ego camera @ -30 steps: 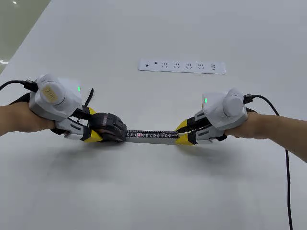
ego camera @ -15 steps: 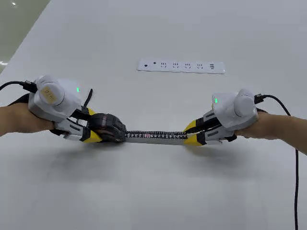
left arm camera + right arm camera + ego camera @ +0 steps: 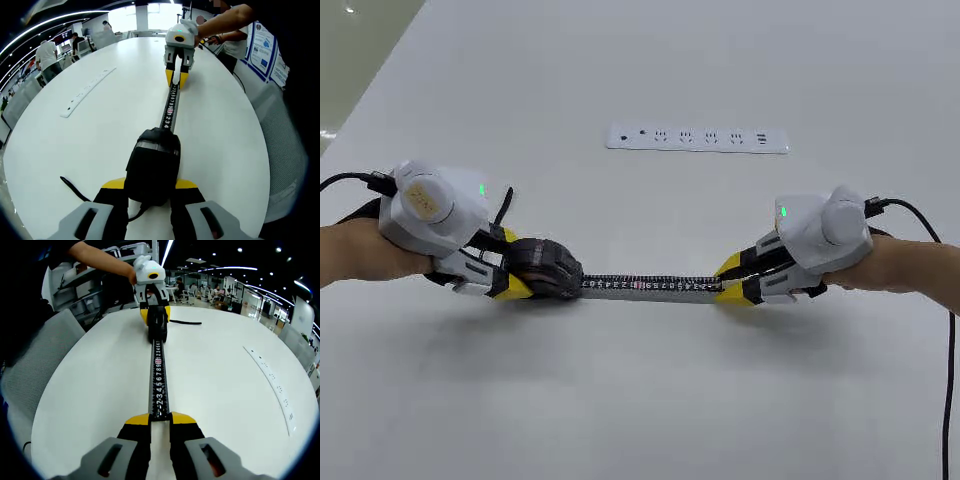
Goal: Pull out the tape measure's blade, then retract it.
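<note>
Gripping tape measure (image 3: 153, 162), left tool (image 3: 151, 185), right tool (image 3: 160, 419) pinching blade (image 3: 159, 380), numerals 2–9 legible.

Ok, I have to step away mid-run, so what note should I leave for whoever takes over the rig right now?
The left gripper is shut on the tape measure's case, down at the table.
The right gripper is shut on the blade at its end.
The blade runs straight between them; a power strip lies beyond.
Done: blade partly out.
Left: pull further if wanted, then let it retract.
</note>
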